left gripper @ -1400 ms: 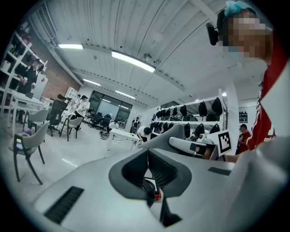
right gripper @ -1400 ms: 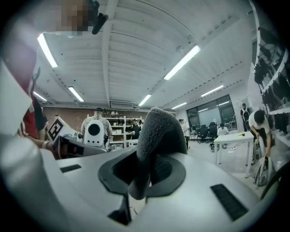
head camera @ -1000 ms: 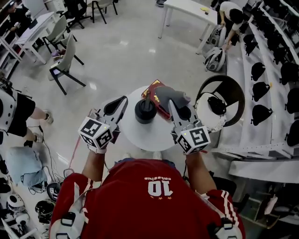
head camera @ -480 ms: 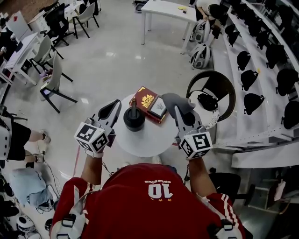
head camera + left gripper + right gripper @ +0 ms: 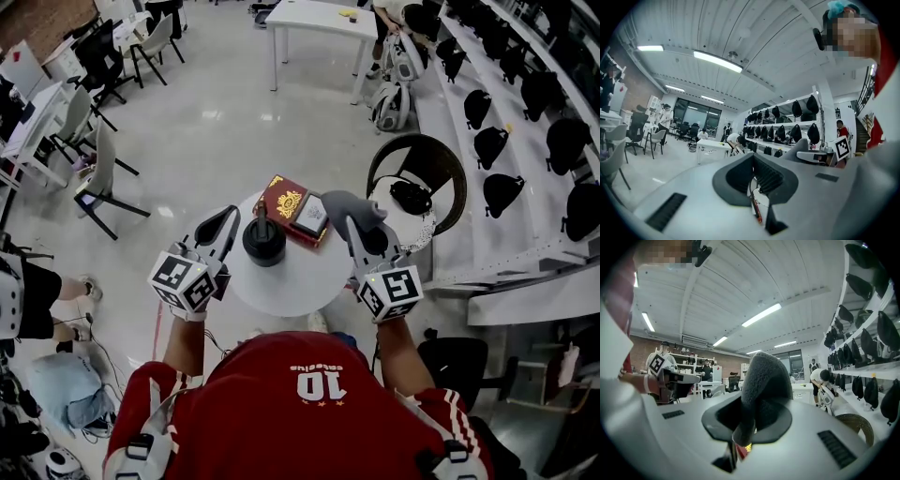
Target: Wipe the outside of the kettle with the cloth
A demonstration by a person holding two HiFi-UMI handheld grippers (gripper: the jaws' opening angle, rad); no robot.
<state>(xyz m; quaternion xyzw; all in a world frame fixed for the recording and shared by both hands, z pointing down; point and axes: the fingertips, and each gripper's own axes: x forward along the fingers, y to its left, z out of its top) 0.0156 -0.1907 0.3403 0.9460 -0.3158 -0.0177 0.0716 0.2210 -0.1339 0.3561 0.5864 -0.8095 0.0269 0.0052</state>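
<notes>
A black kettle (image 5: 264,241) stands upright on the left half of a small round white table (image 5: 281,298). My left gripper (image 5: 226,219) hovers just left of the kettle with its jaws together and nothing in them; in the left gripper view (image 5: 753,172) it points out over the room. My right gripper (image 5: 355,223) is right of the kettle, above the table's right edge. It is shut on a grey cloth (image 5: 348,203), which sticks up out of the jaws (image 5: 761,380). The cloth is apart from the kettle.
A red box with a gold crest (image 5: 294,207) lies on the table behind the kettle, between it and the cloth. A round wicker chair (image 5: 441,159) holding a white cushion and a black item stands close at the right. Shelves of black helmets run along the right wall.
The head camera has shifted, so the table sits lower left in view. The right gripper with the cloth has drifted a little right, away from the kettle. The left gripper keeps its place.
</notes>
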